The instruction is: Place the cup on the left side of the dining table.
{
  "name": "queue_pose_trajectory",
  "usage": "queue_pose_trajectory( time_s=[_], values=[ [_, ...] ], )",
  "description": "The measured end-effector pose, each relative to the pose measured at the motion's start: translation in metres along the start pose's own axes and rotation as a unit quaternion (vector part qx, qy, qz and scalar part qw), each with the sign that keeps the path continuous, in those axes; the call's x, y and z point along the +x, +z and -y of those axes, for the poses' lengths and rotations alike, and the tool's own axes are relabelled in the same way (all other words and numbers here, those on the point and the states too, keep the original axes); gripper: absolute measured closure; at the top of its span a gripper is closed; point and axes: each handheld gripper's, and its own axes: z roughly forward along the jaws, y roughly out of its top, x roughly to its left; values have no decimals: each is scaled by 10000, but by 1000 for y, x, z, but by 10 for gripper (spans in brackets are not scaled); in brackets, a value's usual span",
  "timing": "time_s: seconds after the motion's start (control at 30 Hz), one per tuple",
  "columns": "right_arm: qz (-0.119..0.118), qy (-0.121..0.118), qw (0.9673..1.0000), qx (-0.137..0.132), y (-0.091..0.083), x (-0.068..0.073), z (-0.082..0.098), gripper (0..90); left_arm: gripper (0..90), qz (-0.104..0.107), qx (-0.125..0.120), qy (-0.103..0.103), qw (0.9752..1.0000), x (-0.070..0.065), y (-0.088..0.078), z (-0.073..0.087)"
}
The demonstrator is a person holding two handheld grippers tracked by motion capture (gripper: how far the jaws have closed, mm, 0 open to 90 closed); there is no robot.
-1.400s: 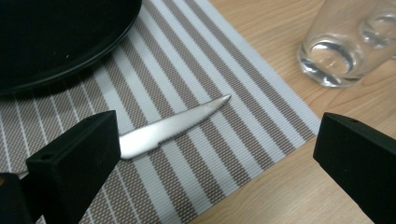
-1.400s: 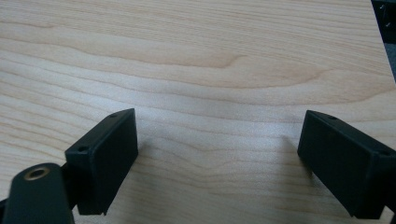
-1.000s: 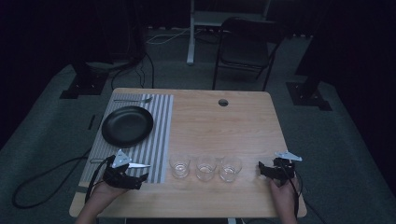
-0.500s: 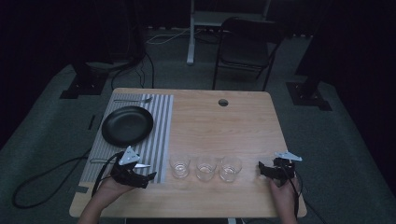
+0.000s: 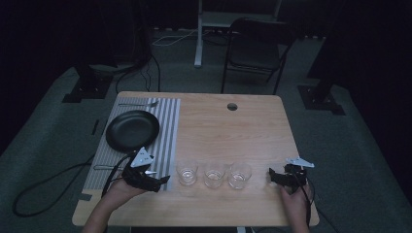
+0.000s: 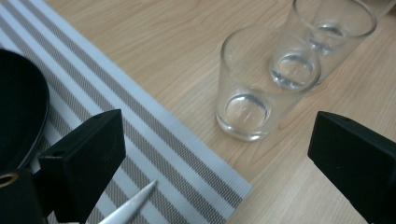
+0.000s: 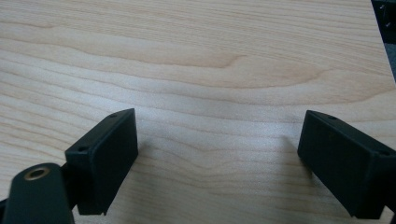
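Observation:
Three clear empty glasses stand in a row near the table's front edge: left glass (image 5: pixel 187 173), middle glass (image 5: pixel 214 177), right glass (image 5: pixel 239 174). My left gripper (image 5: pixel 163 180) is held low at the striped placemat's (image 5: pixel 167 126) front right corner, pointing at the left glass (image 6: pixel 257 88) from a short gap away. Its jaws are open and hold nothing. In the left gripper view another glass (image 6: pixel 336 37) stands behind the first. My right gripper (image 5: pixel 270 177) rests open over bare wood (image 7: pixel 210 70), right of the glasses.
A black plate (image 5: pixel 132 129) sits on the placemat, with a fork (image 5: pixel 138 103) at the mat's far end and a knife (image 6: pixel 130 205) near its front. A cable hole (image 5: pixel 232 106) marks the table's far side. A chair (image 5: pixel 255 53) stands beyond the table.
My left gripper has moved to the right across the placemat, closer to the left glass. The right gripper and the glasses have not moved.

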Motion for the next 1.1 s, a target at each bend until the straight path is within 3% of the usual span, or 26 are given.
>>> queue_pose_trajectory(
  time_s=[0.63, 0.97, 1.1],
  values=[
    [1, 1, 10000, 1, 0, 0, 0, 117, 45, 390, 19, 461, 9982, -19, 19, -37],
    [1, 1, 10000, 1, 0, 0, 0, 117, 45, 508, 60, 663, 9965, -29, 29, -51],
    [1, 0, 10000, 1, 0, 0, 0, 117, 45, 650, 99, 767, 9949, -34, 39, -59]
  ],
)
